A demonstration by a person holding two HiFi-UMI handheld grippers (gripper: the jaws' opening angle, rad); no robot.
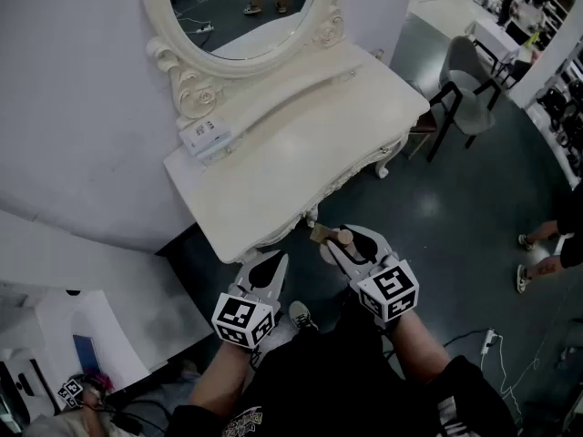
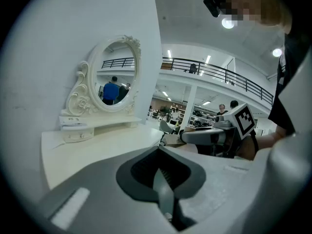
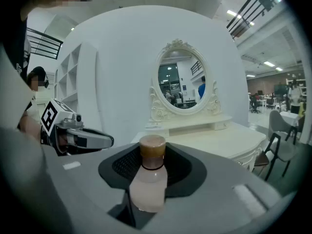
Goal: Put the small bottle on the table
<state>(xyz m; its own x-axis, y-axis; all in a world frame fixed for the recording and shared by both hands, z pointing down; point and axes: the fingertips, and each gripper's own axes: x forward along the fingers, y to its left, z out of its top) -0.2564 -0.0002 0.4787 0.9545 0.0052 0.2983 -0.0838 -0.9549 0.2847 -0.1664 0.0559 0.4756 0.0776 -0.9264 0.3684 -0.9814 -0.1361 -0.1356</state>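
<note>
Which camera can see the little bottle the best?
The right gripper view. There the small bottle stands upright, close up, held in the right claw, pale body and brown cap all showing. The head view shows only its cap and a bit of body, tiny. The left gripper view shows no bottle I can make out.

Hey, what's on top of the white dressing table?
An ornate oval mirror on a raised ledge, and a flat white packet beside its base; otherwise bare. The frame hides whatever's behind it.
</note>
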